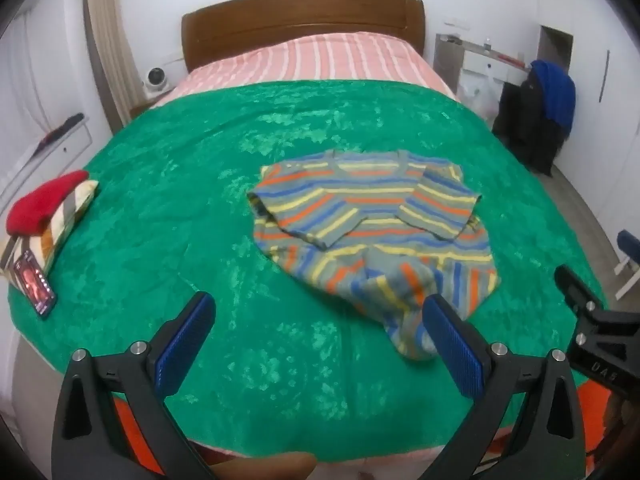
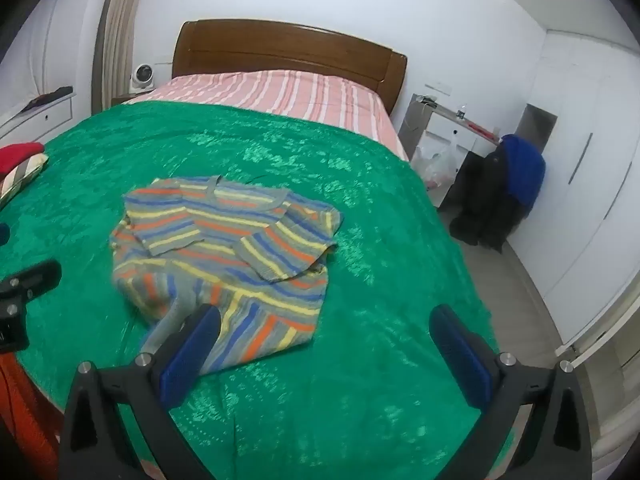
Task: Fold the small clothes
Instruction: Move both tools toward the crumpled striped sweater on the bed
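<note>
A small striped knit sweater [image 1: 372, 224], grey with orange, blue and yellow bands, lies on a green blanket [image 1: 180, 208] on the bed. Both sleeves are folded in across the chest and the bottom hem is rumpled toward me. It also shows in the right wrist view [image 2: 228, 248]. My left gripper [image 1: 320, 336] is open and empty, held above the blanket just before the hem. My right gripper [image 2: 324, 344] is open and empty over the sweater's near right corner. The right gripper also shows at the edge of the left wrist view [image 1: 592, 320].
A folded pile with a red garment on top [image 1: 48, 208] and a phone [image 1: 34, 288] lie at the blanket's left edge. A pink striped sheet [image 1: 320, 60] and wooden headboard [image 1: 300, 20] are behind. A chair draped with dark and blue clothes [image 2: 504, 188] stands right of the bed.
</note>
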Demonstrator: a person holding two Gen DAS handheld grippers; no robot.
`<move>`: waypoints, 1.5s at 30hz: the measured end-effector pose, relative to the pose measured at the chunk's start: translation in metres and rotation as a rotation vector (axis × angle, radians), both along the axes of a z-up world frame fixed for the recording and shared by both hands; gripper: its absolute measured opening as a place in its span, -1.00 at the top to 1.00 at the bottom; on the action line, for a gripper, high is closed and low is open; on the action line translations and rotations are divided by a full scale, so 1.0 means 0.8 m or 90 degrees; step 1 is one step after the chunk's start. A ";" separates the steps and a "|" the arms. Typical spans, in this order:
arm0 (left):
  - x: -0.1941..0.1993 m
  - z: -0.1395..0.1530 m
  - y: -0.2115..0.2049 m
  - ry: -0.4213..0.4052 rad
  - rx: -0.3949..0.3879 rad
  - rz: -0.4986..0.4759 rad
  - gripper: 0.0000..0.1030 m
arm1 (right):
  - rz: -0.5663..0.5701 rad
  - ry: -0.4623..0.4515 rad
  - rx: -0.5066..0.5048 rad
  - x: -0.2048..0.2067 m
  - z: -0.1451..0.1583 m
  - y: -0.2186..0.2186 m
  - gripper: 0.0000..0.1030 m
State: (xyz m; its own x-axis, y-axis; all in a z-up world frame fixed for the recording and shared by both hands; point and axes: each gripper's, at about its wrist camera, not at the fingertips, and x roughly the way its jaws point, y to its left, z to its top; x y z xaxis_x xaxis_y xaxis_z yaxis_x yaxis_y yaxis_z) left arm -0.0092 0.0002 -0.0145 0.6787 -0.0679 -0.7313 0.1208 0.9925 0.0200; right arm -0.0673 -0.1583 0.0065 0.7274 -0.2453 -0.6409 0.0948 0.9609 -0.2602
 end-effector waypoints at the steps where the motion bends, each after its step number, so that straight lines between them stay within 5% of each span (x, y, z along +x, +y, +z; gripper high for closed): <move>1: 0.000 0.000 0.001 -0.001 0.001 0.000 -1.00 | 0.004 0.001 -0.003 -0.002 -0.002 0.004 -0.99; 29: -0.002 -0.003 0.002 -0.026 0.037 0.015 -1.00 | 0.020 0.017 -0.005 -0.007 -0.017 0.016 -0.99; 45: 0.013 -0.033 0.062 0.047 -0.028 0.062 -0.99 | 0.000 0.014 0.030 -0.008 -0.027 -0.002 -0.99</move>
